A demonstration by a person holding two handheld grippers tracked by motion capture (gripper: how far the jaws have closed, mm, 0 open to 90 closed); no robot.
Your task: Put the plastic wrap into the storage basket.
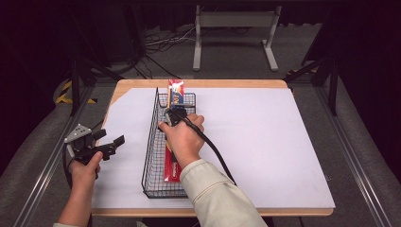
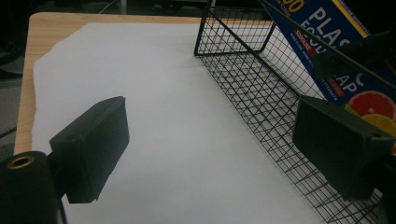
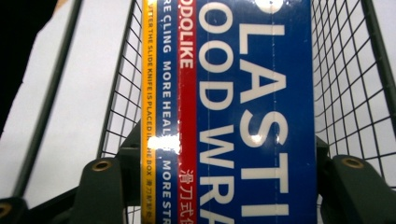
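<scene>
Right tool [image 1: 171, 116] clamps the wrap box [image 1: 173, 142] inside the wire basket [image 1: 150, 142], left tool [image 1: 106, 144] idle, jaws wide, empty; risk: box's far end rides the basket's far rim, jamming.

The person wears a light beige long sleeve [image 1: 215, 196] on the right arm; the left forearm is bare. The left gripper [image 1: 111, 144] is black, with 2 blocky matte jaws, a brass-ringed hole on its body and a grey 3-cornered plate on top. The right gripper [image 1: 170, 116] is black too, trailing a thick black cable [image 1: 215, 153], with 2 brass-ringed screw holes.
</scene>
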